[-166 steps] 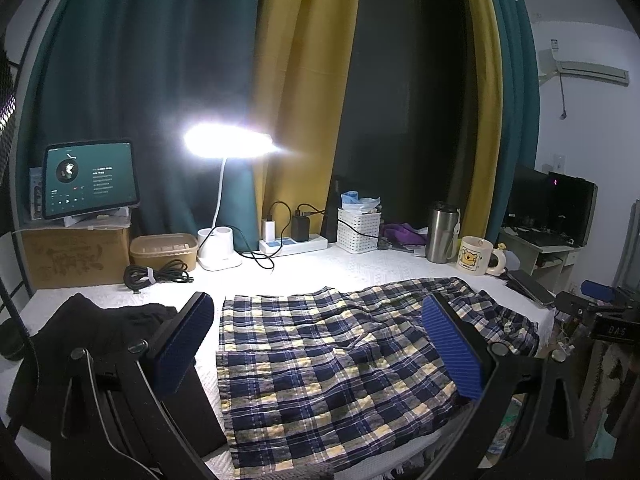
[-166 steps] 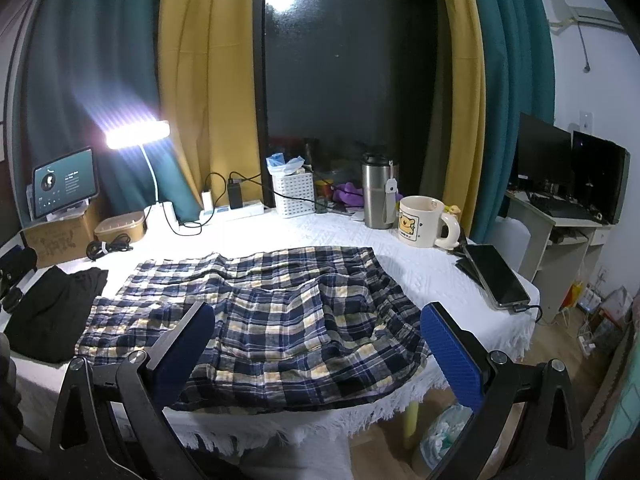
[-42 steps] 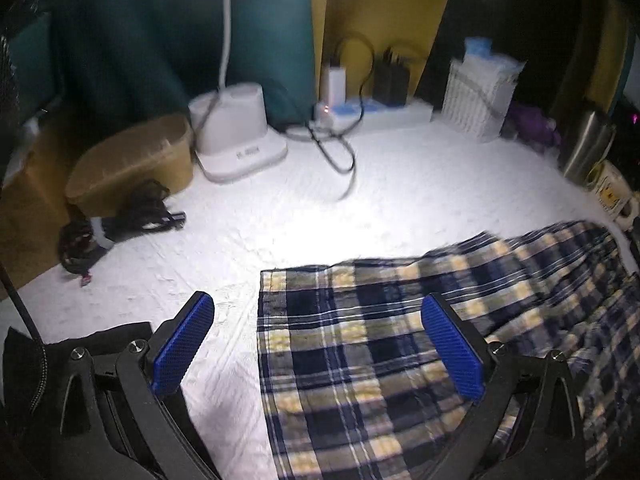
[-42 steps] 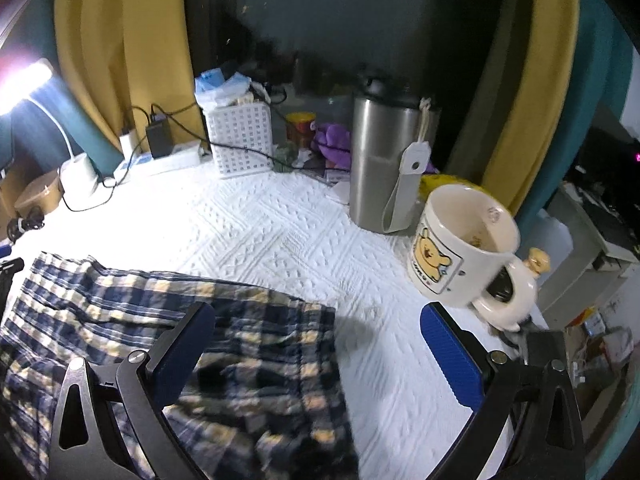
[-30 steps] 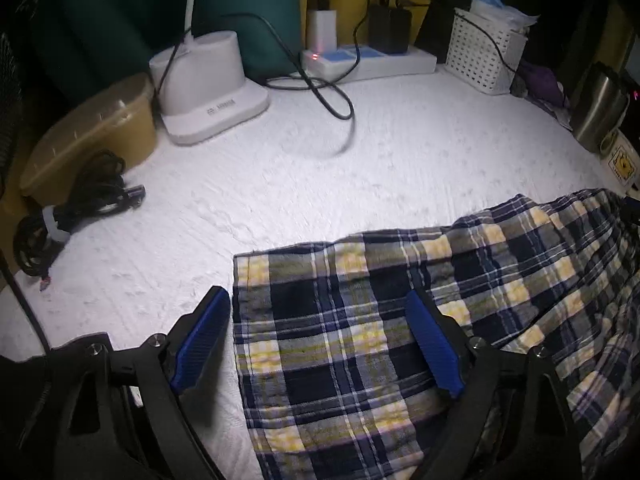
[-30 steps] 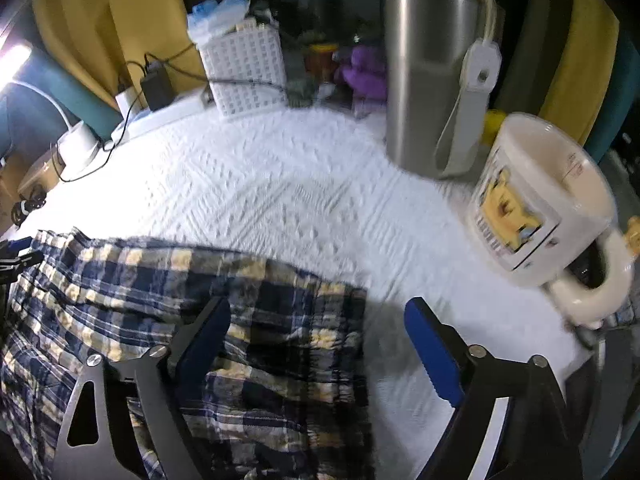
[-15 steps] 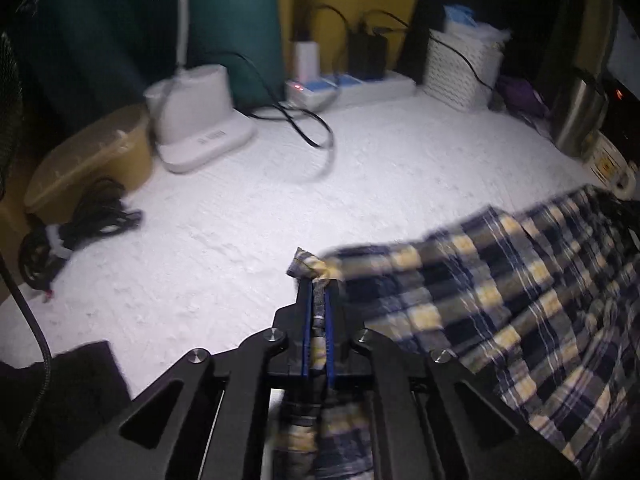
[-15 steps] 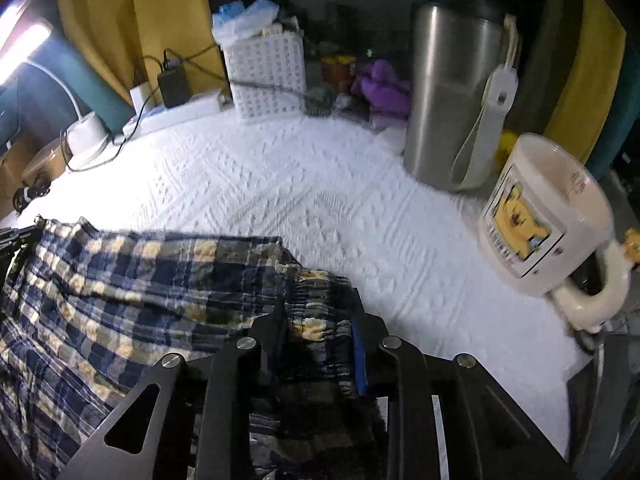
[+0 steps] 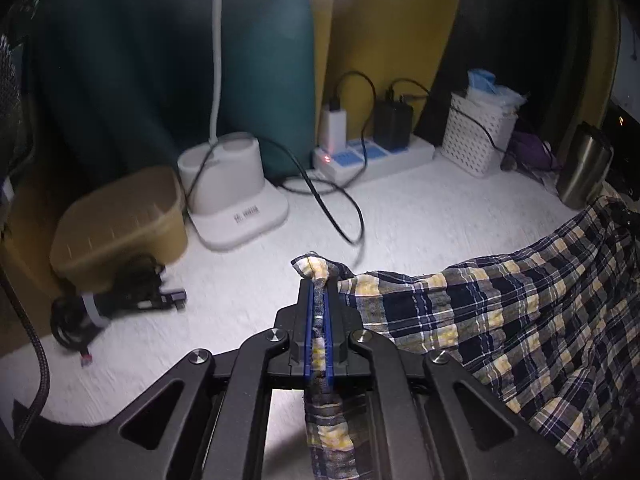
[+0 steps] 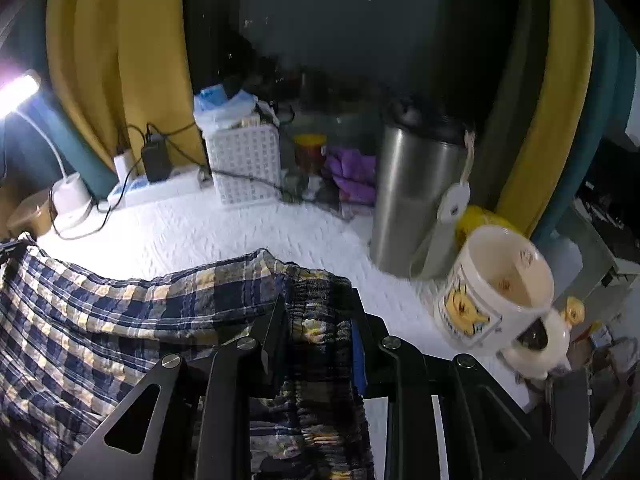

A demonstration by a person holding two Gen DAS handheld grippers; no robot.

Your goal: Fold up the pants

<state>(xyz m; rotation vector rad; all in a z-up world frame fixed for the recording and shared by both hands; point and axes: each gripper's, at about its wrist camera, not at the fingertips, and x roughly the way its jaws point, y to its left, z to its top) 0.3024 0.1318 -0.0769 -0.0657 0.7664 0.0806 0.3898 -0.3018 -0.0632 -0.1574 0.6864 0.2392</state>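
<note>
Plaid navy-and-yellow pants hang stretched between both grippers above the white textured tablecloth, fabric sagging in the middle.

Left wrist view, left to right: coiled black cable at far left, tan lidded box just behind it, white lamp base beside the box with its stem going up out of view. Power strip with two chargers plugged in, cords trailing onto the cloth. White perforated basket further right, steel tumbler near the right edge. Left gripper low centre, blue pads pressed together, pinching a bunched corner of the pants; a small knot of cloth pokes out past the fingertips, the rest drapes off to the right.

Right wrist view, left to right: lit lamp head at the left edge, pants filling lower left, basket behind, purple cloth next to it. Right gripper closed on a thick gathered wad of the pants edge, fingers held slightly apart by the fabric. Tumbler right of centre, cartoon-bear mug just beside it, at the right.
</note>
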